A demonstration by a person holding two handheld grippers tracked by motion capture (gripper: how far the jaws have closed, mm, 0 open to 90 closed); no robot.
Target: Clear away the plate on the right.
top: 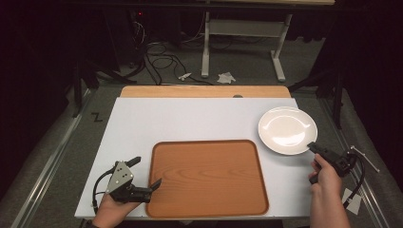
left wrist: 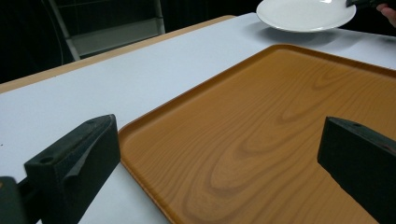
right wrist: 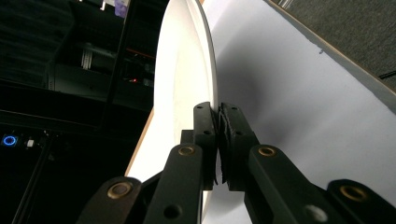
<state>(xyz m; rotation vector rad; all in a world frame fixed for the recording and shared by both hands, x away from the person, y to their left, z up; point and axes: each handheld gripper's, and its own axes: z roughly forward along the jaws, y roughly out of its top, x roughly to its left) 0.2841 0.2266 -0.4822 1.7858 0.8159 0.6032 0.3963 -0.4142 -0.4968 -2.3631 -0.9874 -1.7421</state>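
A white plate (top: 287, 129) sits at the right of the white table, just beyond the tray's far right corner. My right gripper (top: 313, 147) is shut on the plate's near right rim; in the right gripper view its two black pads (right wrist: 205, 135) pinch the thin rim of the plate (right wrist: 184, 84). A wood-grain tray (top: 206, 175) lies at the table's front middle. My left gripper (top: 145, 172) stands open at the tray's left edge, one jaw outside the rim and one above the tray (left wrist: 261, 135). The left gripper view shows the plate (left wrist: 303, 14) at the far top right.
The white tabletop (top: 190, 118) has free room behind and to the left of the tray. A wooden table edge (top: 204, 91) runs along the back. Beyond it, on the floor, are cables and a white desk frame (top: 242, 42).
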